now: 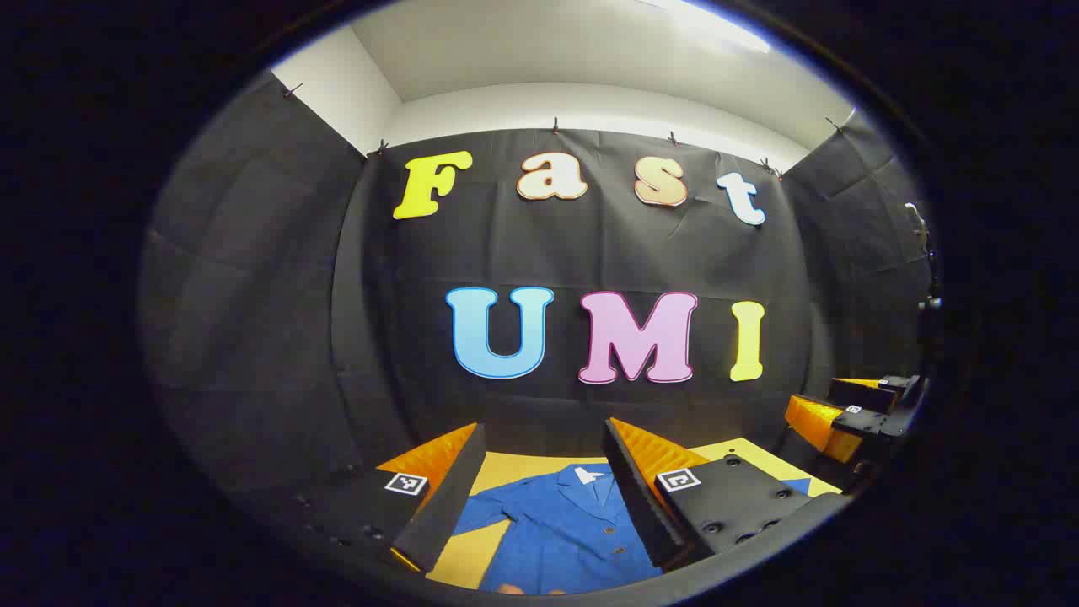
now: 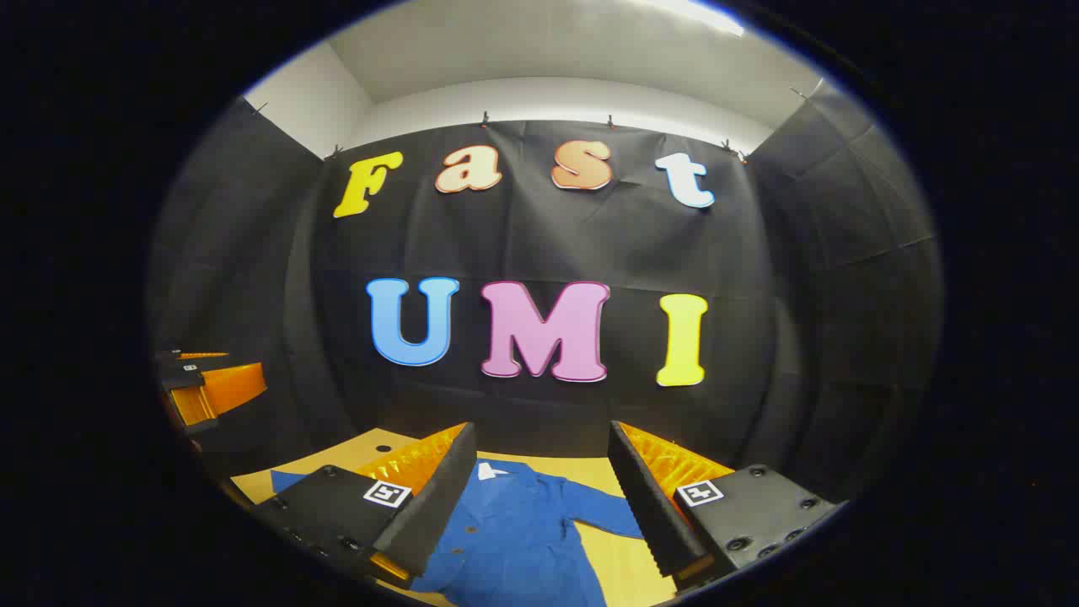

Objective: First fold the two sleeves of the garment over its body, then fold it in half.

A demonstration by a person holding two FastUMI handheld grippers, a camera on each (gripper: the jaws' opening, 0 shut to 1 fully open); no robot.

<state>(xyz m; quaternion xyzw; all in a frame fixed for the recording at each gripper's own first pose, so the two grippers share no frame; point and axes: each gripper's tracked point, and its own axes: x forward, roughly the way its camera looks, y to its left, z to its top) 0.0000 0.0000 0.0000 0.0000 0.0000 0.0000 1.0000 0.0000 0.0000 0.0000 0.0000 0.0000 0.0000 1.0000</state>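
Hovering with fingers spread wide, the left gripper (image 1: 544, 493) and right gripper (image 2: 539, 497) — two in all — hold nothing. Beyond them one blue buttoned cloth garment (image 1: 560, 527) lies flat on the yellow tabletop (image 1: 514, 464), collar toward the far black cloth wall (image 1: 590, 253) — both sleeves spread out, unfolded.

Bright ceiling light glare overhead, dim booth, sharp focus, fisheye-bent edges

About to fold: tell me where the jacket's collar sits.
The blue jacket's collar lies at the far end, toward the booth wall, on the yellow table; it shows between both hand-held grippers' fingers.
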